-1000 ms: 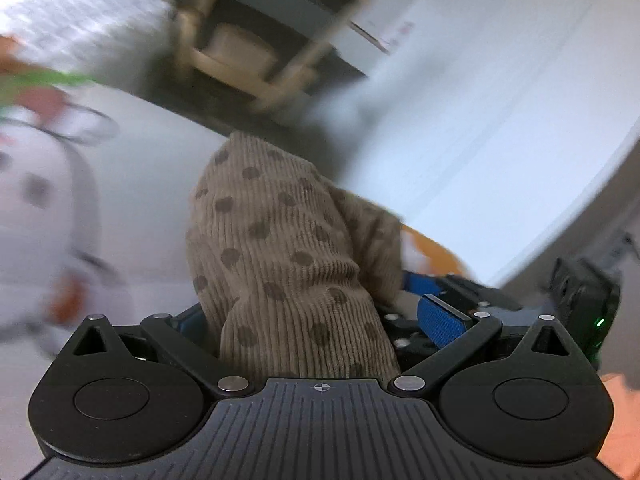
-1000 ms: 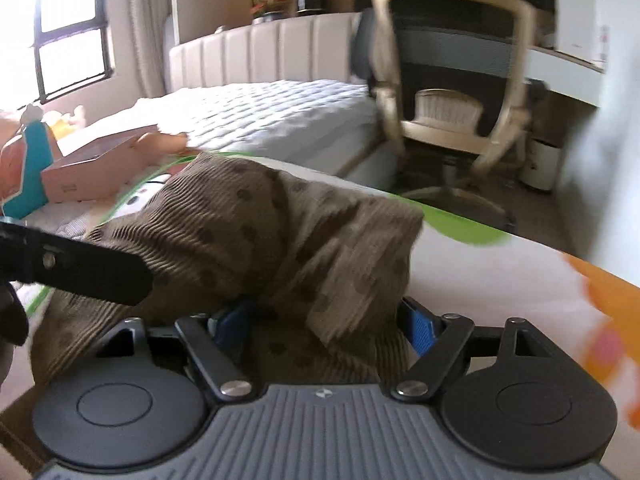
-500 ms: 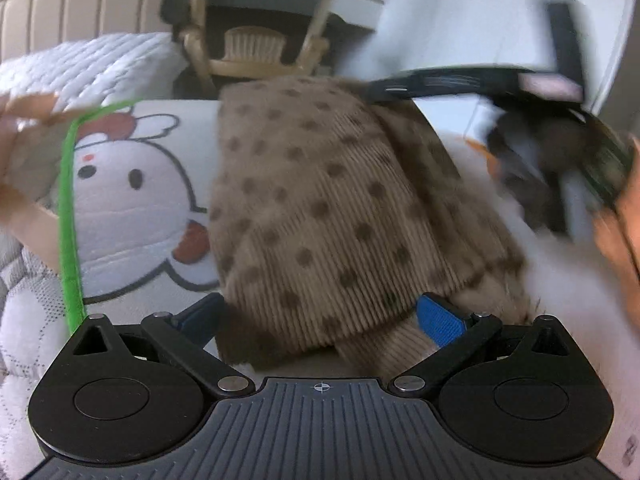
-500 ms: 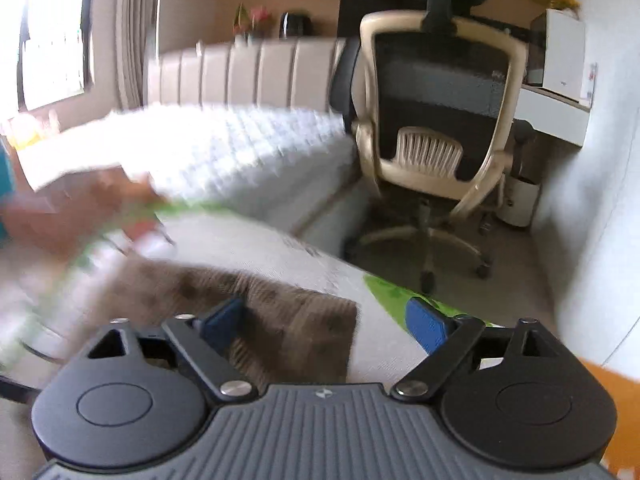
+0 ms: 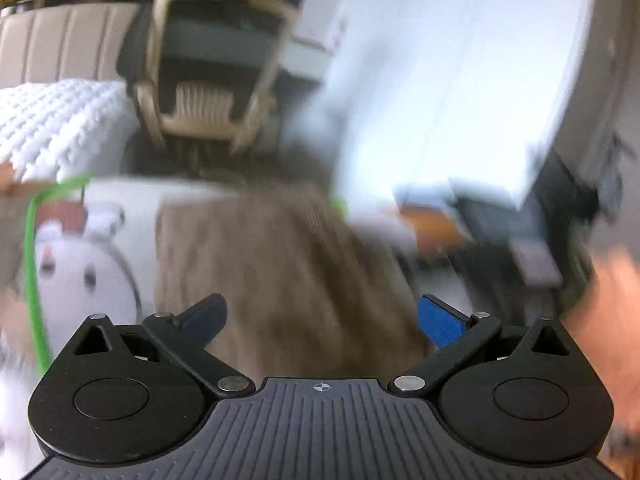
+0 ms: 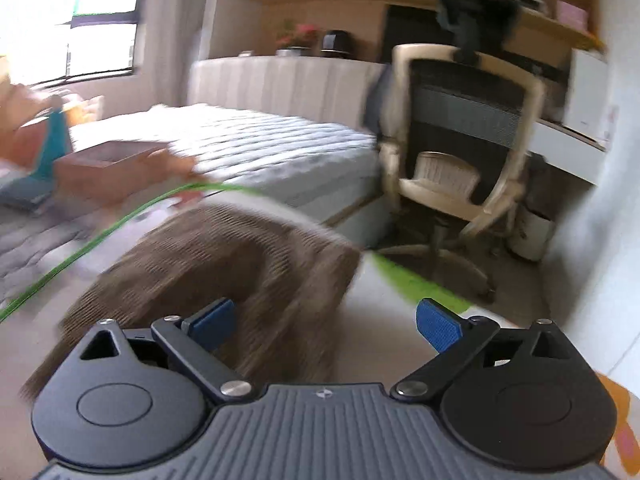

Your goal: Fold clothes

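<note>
- Corduroy garment (image 5: 280,280) lies folded on the cartoon-print mat (image 5: 80,280), straight ahead of both your tools.
- Your left gripper (image 5: 322,320) is spread wide, empty, just above the near edge.
- Your right gripper (image 6: 325,322) is likewise spread, gripping nothing; the garment's right edge (image 6: 336,264) bulges up.
- Risk: with the view this blurred, a fast pass could let a fingertip snag that raised edge and drag the fold open.

Both tools (image 5: 320,320) (image 6: 326,320) released brown garment (image 5: 280,272), jaws now spread.
</note>
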`<state>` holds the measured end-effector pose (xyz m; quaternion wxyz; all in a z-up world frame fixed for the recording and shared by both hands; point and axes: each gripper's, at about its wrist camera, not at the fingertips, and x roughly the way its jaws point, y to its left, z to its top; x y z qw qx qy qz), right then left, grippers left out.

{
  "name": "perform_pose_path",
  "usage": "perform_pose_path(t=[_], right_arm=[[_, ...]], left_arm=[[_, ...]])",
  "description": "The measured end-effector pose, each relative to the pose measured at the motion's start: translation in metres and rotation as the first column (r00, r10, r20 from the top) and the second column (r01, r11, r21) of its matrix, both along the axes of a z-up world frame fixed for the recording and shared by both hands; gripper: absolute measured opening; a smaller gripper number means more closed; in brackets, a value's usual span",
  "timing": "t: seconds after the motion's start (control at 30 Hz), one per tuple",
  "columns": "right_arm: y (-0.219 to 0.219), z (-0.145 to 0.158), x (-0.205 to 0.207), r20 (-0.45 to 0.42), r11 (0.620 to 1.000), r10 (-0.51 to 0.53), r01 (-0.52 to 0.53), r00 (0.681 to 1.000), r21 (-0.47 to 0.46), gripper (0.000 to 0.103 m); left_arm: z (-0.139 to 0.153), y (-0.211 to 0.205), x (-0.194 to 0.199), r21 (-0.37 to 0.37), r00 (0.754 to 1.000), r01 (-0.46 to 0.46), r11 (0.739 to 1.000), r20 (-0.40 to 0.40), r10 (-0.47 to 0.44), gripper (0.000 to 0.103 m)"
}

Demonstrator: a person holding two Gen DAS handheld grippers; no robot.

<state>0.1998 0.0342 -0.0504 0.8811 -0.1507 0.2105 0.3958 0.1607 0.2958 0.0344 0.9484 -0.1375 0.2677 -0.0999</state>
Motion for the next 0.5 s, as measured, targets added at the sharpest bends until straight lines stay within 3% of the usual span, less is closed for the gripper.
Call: perform_pose_path(t=[0.1,0.17,0.27,0.37,0.43,0.5], right_arm=[[-0.001,0.002,-0.023,-0.047,0.996,0.087,-0.086,0.995,0.035,0.098],[0.001,0.006,-0.033,-0.057,0.988,0.142,-0.139,0.988,0.064,0.098],[0.01,0.0,-0.037,-0.121,0.969,0.242,-0.232,0.963,0.089,0.101],[0.032,-0.031,-0.031,-0.235,0.964,0.26,-0.263,0.936,0.019,0.101],[0.036,-0.043,-0.034,-0.212,0.968,0.245,-0.252,0.946,-0.006,0.103],[0.034,-0.037,-0.039,-0.202,0.968,0.247,-0.252,0.948,0.0,0.103]], left_arm=[[-0.003,0.013,0.05,-0.039,0.996,-0.086,0.996,-0.023,0.085,0.103],[-0.013,0.023,0.086,-0.048,0.99,-0.106,0.993,-0.099,0.101,0.103],[-0.036,0.03,0.119,0.036,0.971,-0.119,0.992,-0.207,0.124,0.103],[-0.046,0.04,0.125,0.033,0.965,-0.125,0.992,-0.228,0.129,0.103],[-0.042,0.044,0.12,0.014,0.967,-0.133,0.991,-0.218,0.133,0.103],[-0.036,0.038,0.116,0.055,0.968,-0.136,0.989,-0.206,0.145,0.103]])
